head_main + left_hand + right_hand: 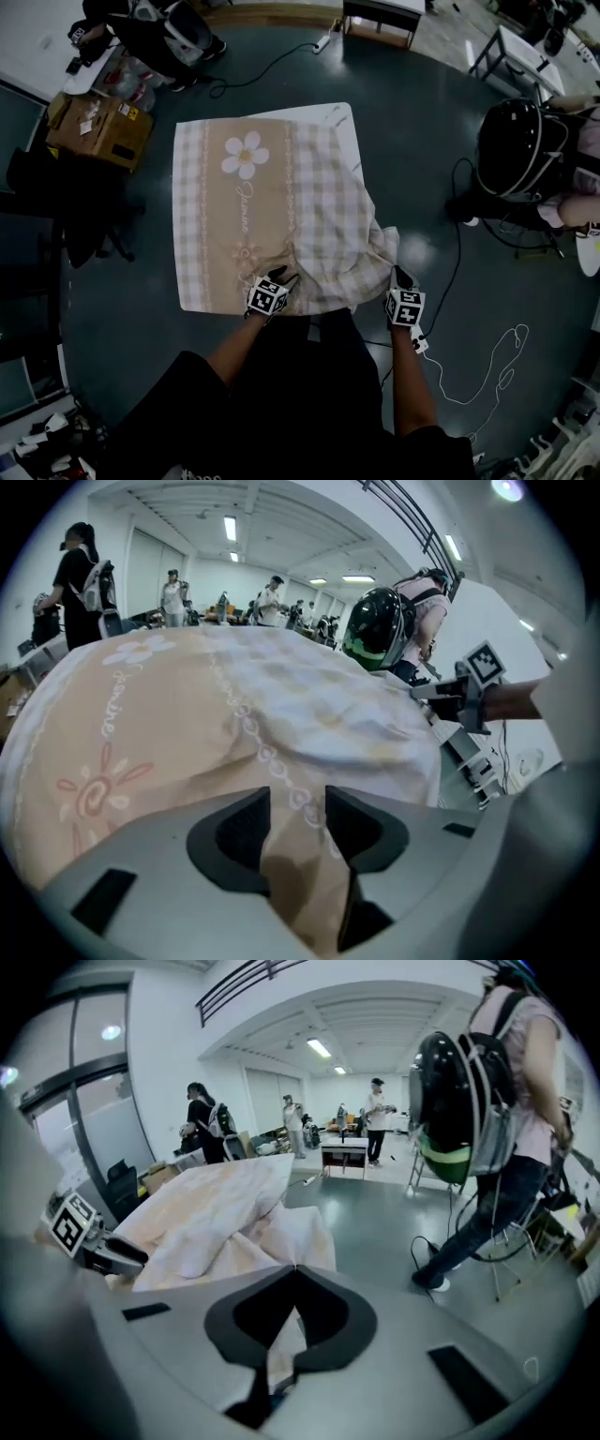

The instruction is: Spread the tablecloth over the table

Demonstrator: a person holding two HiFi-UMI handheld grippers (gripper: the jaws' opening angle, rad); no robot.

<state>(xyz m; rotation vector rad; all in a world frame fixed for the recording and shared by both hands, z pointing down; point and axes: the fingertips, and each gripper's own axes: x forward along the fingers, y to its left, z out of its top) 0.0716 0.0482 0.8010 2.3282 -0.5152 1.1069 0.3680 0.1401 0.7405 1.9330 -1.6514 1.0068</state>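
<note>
A beige tablecloth (244,206) with a white daisy and plaid borders lies over the white table (339,116). Its left part is flat, and its right near part is bunched and folded over. At the near edge my left gripper (279,278) stands open, with a fold of the cloth (187,714) running between its jaws (297,803). My right gripper (401,275) is at the bunched near right corner. In the right gripper view it (295,1269) is shut on a thin edge of the cloth (216,1213).
A cardboard box (98,127) and a dark chair (56,206) stand left of the table. To the right a person with a black helmet-like pack (520,150) stands close. A white cable (478,375) lies on the floor at the near right, and a desk (380,19) stands beyond the table.
</note>
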